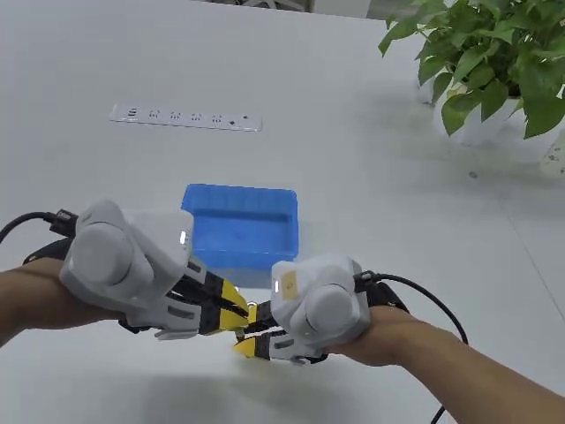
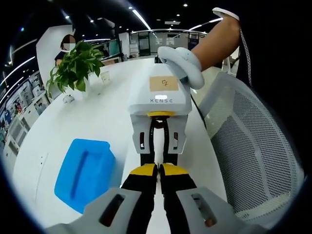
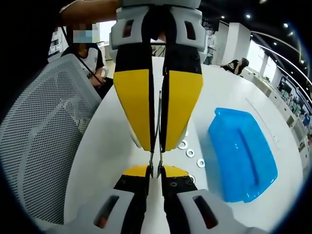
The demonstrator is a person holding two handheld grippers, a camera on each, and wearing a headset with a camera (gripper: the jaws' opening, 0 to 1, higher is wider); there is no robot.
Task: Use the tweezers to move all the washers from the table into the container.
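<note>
While the thin metal tweezers [image 3: 152,160] were clamped by the left gripper [image 3: 156,146], the right gripper [image 3: 155,171] appeared closed on their end, at the tabletop's near edge. Small metal ring washers [image 3: 189,153] were noted beside the blue rectangular plastic container [image 3: 222,146]. One firm grip, tips exposed, was judged advisable.

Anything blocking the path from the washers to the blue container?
Nothing visible. In the right gripper view the washers lie on the table right beside the container, with just bare surface between them.
</note>
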